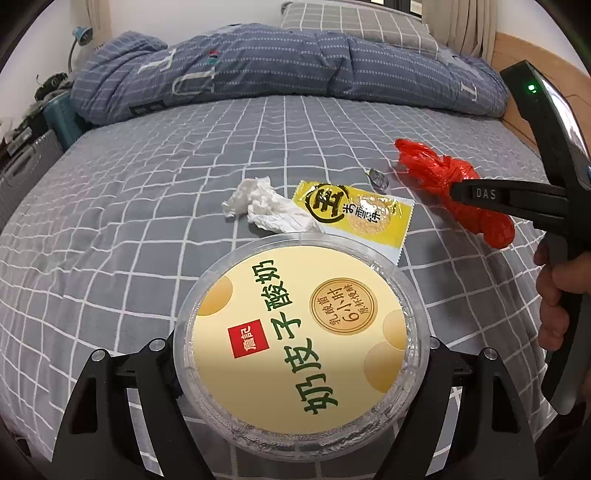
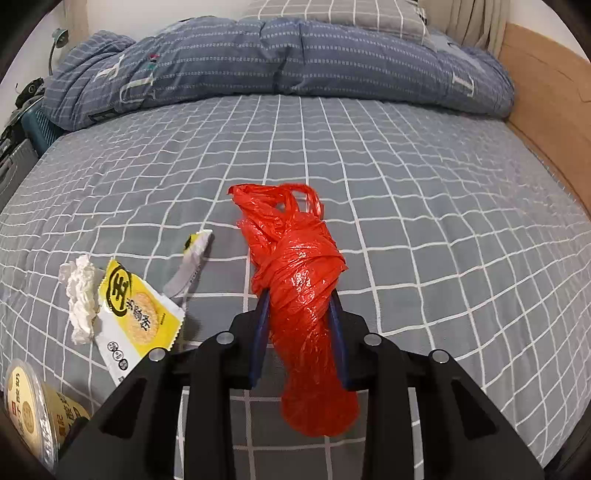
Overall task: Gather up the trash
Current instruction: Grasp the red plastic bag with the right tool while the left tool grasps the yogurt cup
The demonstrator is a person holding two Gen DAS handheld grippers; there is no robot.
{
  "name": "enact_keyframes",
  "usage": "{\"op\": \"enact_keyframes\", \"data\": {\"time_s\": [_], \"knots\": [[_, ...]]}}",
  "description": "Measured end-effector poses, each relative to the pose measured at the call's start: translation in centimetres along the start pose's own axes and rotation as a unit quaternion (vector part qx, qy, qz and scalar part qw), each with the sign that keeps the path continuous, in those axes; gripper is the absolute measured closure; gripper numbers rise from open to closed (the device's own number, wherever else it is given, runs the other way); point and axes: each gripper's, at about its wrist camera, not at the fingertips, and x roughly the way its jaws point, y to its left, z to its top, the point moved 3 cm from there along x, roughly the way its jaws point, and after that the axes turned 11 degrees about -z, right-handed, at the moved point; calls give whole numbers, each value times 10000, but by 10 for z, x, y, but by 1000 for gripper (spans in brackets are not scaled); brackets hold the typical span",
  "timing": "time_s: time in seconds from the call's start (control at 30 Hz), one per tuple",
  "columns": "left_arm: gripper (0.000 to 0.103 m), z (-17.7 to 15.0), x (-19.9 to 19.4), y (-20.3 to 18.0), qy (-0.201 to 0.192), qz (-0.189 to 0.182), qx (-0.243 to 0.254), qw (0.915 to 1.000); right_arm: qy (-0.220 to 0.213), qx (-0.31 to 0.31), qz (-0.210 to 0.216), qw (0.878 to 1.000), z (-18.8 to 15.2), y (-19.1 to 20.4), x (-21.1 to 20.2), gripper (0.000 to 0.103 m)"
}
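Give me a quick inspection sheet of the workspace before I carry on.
Surface: bed sheet, grey checked, lightly wrinkled.
Job's things: yogurt tub; red plastic bag; crumpled tissue; yellow snack wrapper; small torn wrapper piece.
Clutter: folded blue quilt and pillow at the far end.
Grippers: left tongs clamp the tub; right tongs clamp the bag.
Cables: nothing seen.
Surroundings: wooden bed frame on the right, curtain behind.

Left tongs (image 1: 301,354): I grip the round clear plastic yogurt tub (image 1: 301,347).
Right tongs (image 1: 469,192): mine, clamping the crumpled red plastic bag (image 1: 436,173).
Bed (image 1: 147,206): white tissue wad (image 1: 266,208), yellow snack wrapper (image 1: 354,212).
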Motion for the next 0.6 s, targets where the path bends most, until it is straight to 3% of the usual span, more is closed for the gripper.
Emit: {"op": "enact_keyframes", "data": {"time_s": [0.6], "knots": [[25, 8, -32, 12, -97, -137, -35, 9999, -565, -241, -202, 9979, -7, 5, -63, 74]]}}
